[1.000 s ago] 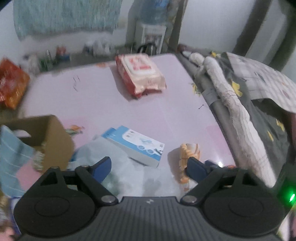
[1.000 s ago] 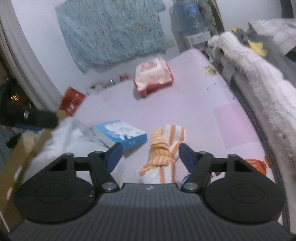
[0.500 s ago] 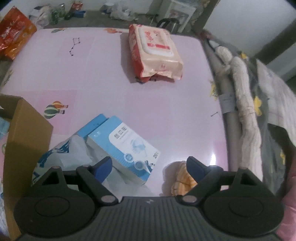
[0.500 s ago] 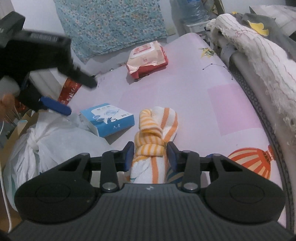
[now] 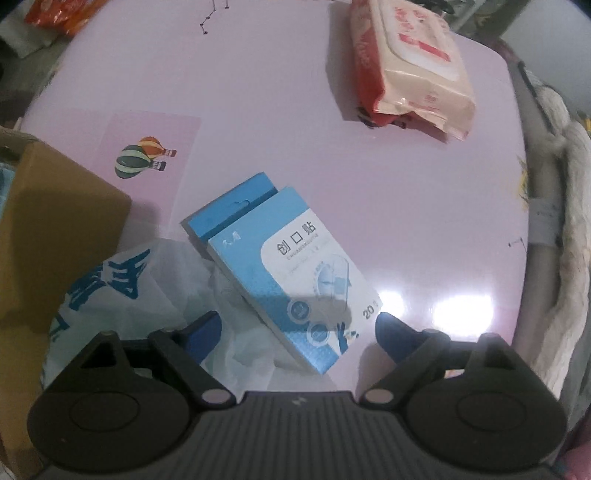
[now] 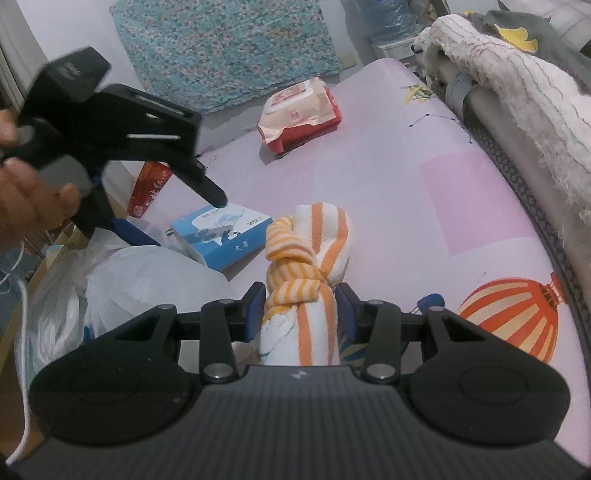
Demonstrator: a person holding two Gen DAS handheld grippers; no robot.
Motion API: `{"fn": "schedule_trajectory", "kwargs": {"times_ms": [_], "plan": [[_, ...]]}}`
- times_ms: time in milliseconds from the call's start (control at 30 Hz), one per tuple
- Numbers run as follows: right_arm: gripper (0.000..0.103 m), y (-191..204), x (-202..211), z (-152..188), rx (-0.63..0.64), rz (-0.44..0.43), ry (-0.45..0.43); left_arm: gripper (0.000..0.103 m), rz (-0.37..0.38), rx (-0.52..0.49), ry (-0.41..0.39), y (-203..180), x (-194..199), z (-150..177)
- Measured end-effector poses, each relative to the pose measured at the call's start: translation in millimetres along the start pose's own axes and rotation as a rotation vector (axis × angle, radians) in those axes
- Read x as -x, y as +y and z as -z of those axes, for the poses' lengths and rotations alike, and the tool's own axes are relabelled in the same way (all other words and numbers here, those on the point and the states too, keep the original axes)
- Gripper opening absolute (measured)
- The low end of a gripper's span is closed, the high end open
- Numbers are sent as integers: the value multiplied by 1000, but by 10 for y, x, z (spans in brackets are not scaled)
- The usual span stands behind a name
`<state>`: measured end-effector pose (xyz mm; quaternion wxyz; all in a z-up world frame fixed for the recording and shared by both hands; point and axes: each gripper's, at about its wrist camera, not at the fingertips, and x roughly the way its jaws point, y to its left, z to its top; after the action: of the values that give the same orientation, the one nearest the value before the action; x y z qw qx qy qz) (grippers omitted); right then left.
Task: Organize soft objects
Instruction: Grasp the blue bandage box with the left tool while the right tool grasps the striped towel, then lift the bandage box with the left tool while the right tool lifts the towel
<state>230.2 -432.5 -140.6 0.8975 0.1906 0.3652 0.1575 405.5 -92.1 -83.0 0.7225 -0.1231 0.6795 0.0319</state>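
Observation:
A knotted orange-and-white striped towel (image 6: 306, 236) lies on the pink mat (image 6: 424, 192). My right gripper (image 6: 301, 299) has its pads pressed on the towel's near end, and its jaws are easing open a little. My left gripper (image 5: 297, 328) points straight down over a blue plaster box (image 5: 284, 269); its jaws are opening wide and straddle the box's near corner without touching it. In the right wrist view the left gripper (image 6: 179, 218) hangs over the same box (image 6: 221, 236), held by a person's hand (image 6: 26, 192). A red-and-cream wipes pack (image 5: 410, 74) lies farther back.
A tied white plastic bag (image 6: 147, 280) sits beside the blue box, partly under it. A cardboard box (image 5: 44, 229) stands at the mat's left edge. A rolled white blanket (image 6: 517, 92) lines the right side. Red snack bags (image 5: 62, 14) lie at the far left.
My left gripper has sunk and tipped down, now directly over the blue box. My right gripper has closed onto the striped towel.

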Motion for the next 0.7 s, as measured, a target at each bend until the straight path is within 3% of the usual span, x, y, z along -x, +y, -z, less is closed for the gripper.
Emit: {"fn": "schedule_trajectory", "kwargs": {"times_ms": [267,533,600,700], "plan": [[40,-10,82,51,8,14,-5,97,-22,-107,2,-323,-154,-45],[40,-10,287,162,23,70,-28,98,-71,-127,10,-590,-313,-60],[40,-31,353,203,20,80,-34,96,-86,-123,15,-632,-360,-60],[40,-58,443,262,20,90,-41,81,-87,-138,-7,-701,-397,-33]]}}
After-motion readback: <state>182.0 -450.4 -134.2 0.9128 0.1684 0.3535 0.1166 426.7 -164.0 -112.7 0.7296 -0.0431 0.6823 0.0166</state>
